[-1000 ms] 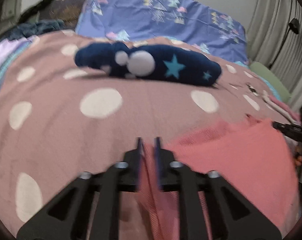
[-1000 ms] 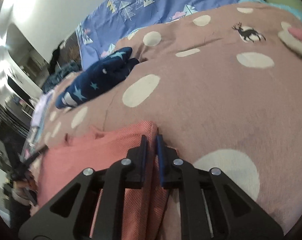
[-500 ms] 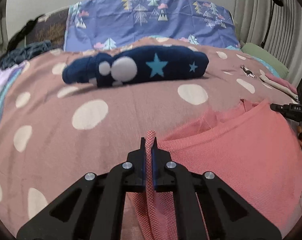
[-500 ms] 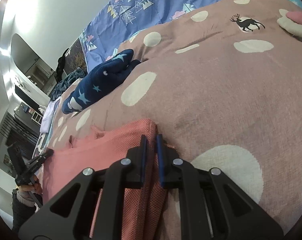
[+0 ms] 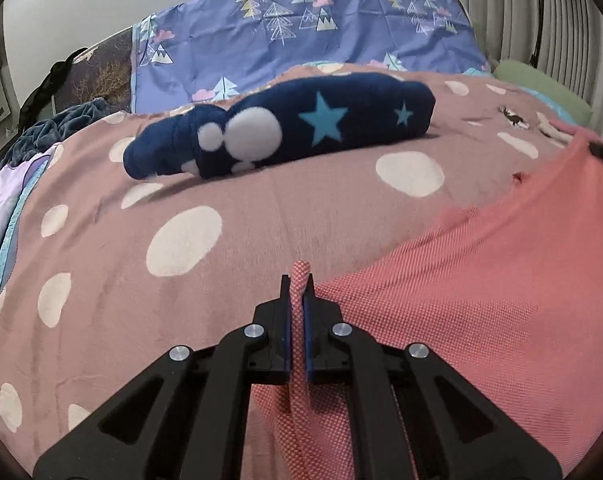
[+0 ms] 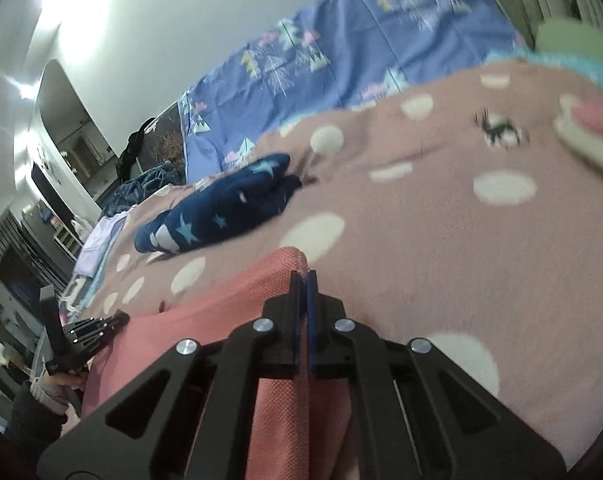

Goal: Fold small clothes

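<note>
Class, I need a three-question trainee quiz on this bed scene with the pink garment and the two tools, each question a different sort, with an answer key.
1. True or false: the left tool is shut on the pink garment.
2. Which pattern does the dark blue bundle on the blanket show? A) stripes B) stars and white spots C) checks
3. Fill in: the right tool grips the garment at its ____.

Key:
1. True; cloth is pinched between its fingers.
2. B.
3. Edge, at a corner.
</note>
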Demonstrator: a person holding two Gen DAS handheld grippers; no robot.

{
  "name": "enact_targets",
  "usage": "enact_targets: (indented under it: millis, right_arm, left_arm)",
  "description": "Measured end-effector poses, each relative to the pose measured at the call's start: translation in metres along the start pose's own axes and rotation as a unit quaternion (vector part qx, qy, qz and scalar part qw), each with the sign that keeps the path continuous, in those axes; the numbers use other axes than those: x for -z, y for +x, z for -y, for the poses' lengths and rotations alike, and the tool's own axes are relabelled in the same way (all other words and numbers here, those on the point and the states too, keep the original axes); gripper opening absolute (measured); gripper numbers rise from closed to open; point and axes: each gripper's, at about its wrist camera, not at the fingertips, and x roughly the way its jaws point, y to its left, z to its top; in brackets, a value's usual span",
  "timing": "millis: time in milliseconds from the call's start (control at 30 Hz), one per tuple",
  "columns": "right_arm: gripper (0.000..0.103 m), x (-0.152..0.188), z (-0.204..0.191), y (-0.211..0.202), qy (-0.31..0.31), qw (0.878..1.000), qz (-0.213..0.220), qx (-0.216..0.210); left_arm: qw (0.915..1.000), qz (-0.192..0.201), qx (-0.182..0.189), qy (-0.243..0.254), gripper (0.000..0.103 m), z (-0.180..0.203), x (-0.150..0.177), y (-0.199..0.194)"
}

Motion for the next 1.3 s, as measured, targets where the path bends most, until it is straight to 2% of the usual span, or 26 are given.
enact_targets:
  millis: [67,100,133,167,267,333,367,433,467,533,567,633,667,767,900,1000,1067,1200,1300]
  right_arm:
    - [0.003,-0.002,0.001,0.013,-0.017,0.999,-0.02,0.023]
    - [0.005,0.0,0.005,0.022,-0.017,0.999,-0.038,0.031]
    - [0.008,0.006,0.015,0.037,-0.003,0.996,-0.073,0.041]
    - [0.008,0.012,0.026,0.044,0.021,0.995,-0.092,0.038]
    - [0.012,0.019,0.05,0.029,0.09,0.994,-0.064,-0.021]
    - [0.012,0.021,0.059,0.021,0.112,0.992,-0.057,-0.034]
    - [0.012,0.023,0.062,0.018,0.116,0.991,-0.056,-0.036]
    - [0.012,0.025,0.065,0.013,0.122,0.991,-0.052,-0.035]
    - [0.012,0.026,0.067,0.012,0.127,0.99,-0.058,-0.036]
    - [0.012,0.027,0.067,0.01,0.126,0.989,-0.07,-0.039]
    - [0.012,0.026,0.066,0.009,0.121,0.989,-0.077,-0.039]
    - [0.015,0.027,0.065,0.007,0.105,0.989,-0.095,-0.044]
    - [0.02,0.028,0.066,0.006,0.101,0.987,-0.11,-0.058]
    - [0.034,0.027,0.072,0.001,0.113,0.98,-0.129,-0.106]
    - [0.057,0.025,0.074,-0.001,0.116,0.97,-0.145,-0.158]
    - [0.066,0.025,0.06,0.0,0.081,0.972,-0.156,-0.153]
    - [0.07,0.025,0.054,0.0,0.066,0.974,-0.159,-0.148]
    - [0.07,0.025,0.055,0.0,0.066,0.974,-0.161,-0.147]
    - [0.07,0.025,0.055,-0.001,0.069,0.973,-0.164,-0.15]
  left_arm:
    - [1.0,0.0,-0.005,-0.005,0.013,-0.002,-0.001,0.0]
    - [0.9999,-0.005,-0.01,-0.009,0.021,-0.004,-0.001,0.001]
    - [0.9996,-0.01,-0.023,-0.015,0.035,-0.007,0.0,0.0]
    - [0.9993,-0.008,-0.03,-0.021,0.039,-0.01,0.001,-0.003]
    - [0.9982,0.002,-0.01,-0.058,0.039,-0.017,0.001,-0.023]
    - [0.9962,0.022,0.004,-0.084,0.039,-0.007,-0.003,-0.048]
    - [0.9961,0.031,0.016,-0.082,0.039,0.003,-0.005,-0.058]
    - [0.9946,0.054,0.075,-0.047,0.041,0.047,-0.007,-0.086]
    - [0.993,0.057,0.1,-0.026,0.048,0.072,-0.005,-0.094]
    - [0.9878,0.042,0.146,0.037,0.056,0.137,0.006,-0.106]
    - [0.984,0.033,0.16,0.071,0.057,0.168,0.014,-0.108]
    - [0.9737,0.011,0.176,0.144,0.058,0.233,0.035,-0.109]
    - [0.9689,0.004,0.179,0.17,0.06,0.257,0.044,-0.109]
    - [0.9564,0.004,0.166,0.24,0.065,0.314,0.067,-0.111]
    - [0.9486,0.025,0.119,0.292,0.068,0.348,0.075,-0.116]
    - [0.9547,0.013,0.116,0.274,0.07,0.348,0.067,-0.11]
    - [0.9566,0.011,0.114,0.268,0.069,0.353,0.065,-0.11]
    - [0.9515,0.013,0.117,0.284,0.07,0.365,0.062,-0.117]
    - [0.9484,0.003,0.144,0.282,0.072,0.371,0.062,-0.121]
